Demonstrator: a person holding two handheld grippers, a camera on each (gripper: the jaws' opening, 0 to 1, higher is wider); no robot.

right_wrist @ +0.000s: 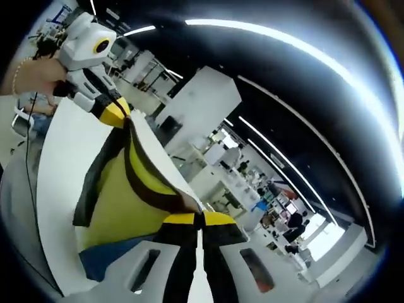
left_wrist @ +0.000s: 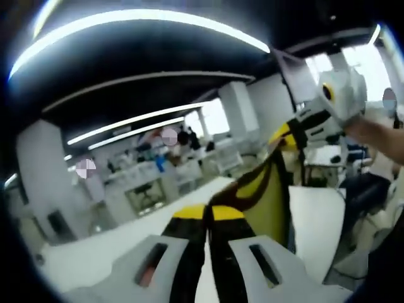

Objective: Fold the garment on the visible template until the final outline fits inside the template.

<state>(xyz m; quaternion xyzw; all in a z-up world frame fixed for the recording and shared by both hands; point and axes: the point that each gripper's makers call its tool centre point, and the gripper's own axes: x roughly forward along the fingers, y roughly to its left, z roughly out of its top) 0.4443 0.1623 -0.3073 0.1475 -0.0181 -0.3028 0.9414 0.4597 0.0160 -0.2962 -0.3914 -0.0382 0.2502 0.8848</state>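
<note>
Left gripper has its yellow-tipped jaws pinched together on the dark trim of the garment; same story for the right gripper, jaws clamped on the brown-and-yellow edge right at the tips; so both ends are gripped and the garment hangs stretched between them, lifted up off the white table (yellow panel with dark bands, plus a bit of blue near the bottom); in the left gripper view the right gripper comes in from the upper right with a forearm behind it; in the right gripper view the left gripper is at the upper left, over the table's far edge; background is a bright office with long ceiling lights
</note>
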